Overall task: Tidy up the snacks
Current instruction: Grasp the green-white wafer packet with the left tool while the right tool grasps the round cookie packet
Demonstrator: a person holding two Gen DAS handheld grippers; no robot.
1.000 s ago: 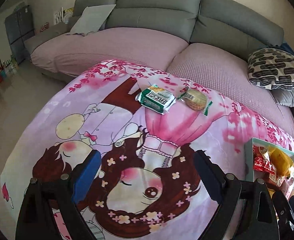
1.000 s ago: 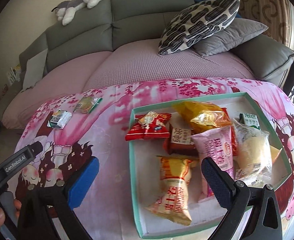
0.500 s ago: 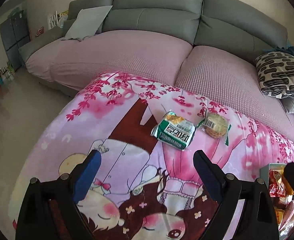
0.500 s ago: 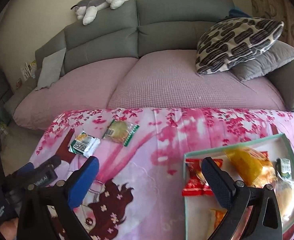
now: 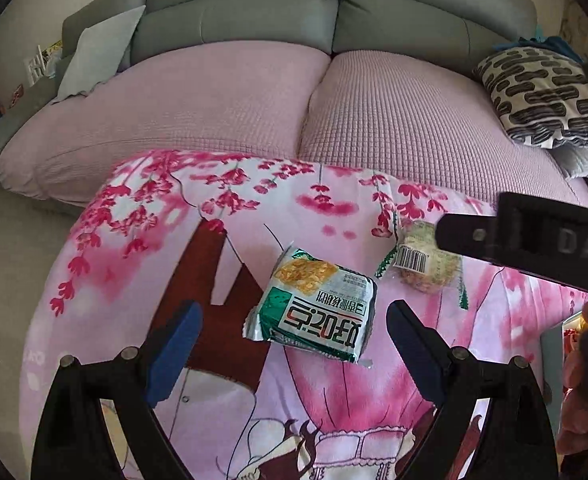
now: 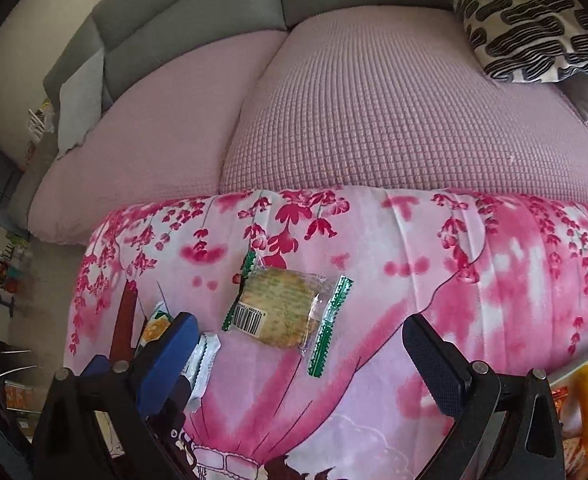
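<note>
Both wrist views face the sofa [image 5: 333, 120], sharing the blanket [image 6: 373, 280].

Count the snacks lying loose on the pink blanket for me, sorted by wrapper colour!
Green and white packet: 1
Clear wrapper with green ends, round cracker inside: 1
Total: 2 loose snacks on the blanket. More sit in a tray at the edge, too cut off to count.

Ahead of my tongs, a grey sofa [image 5: 333, 4] with pink seat covers [image 6: 373, 120]; patterned cushion [image 5: 541, 96] far right.
</note>
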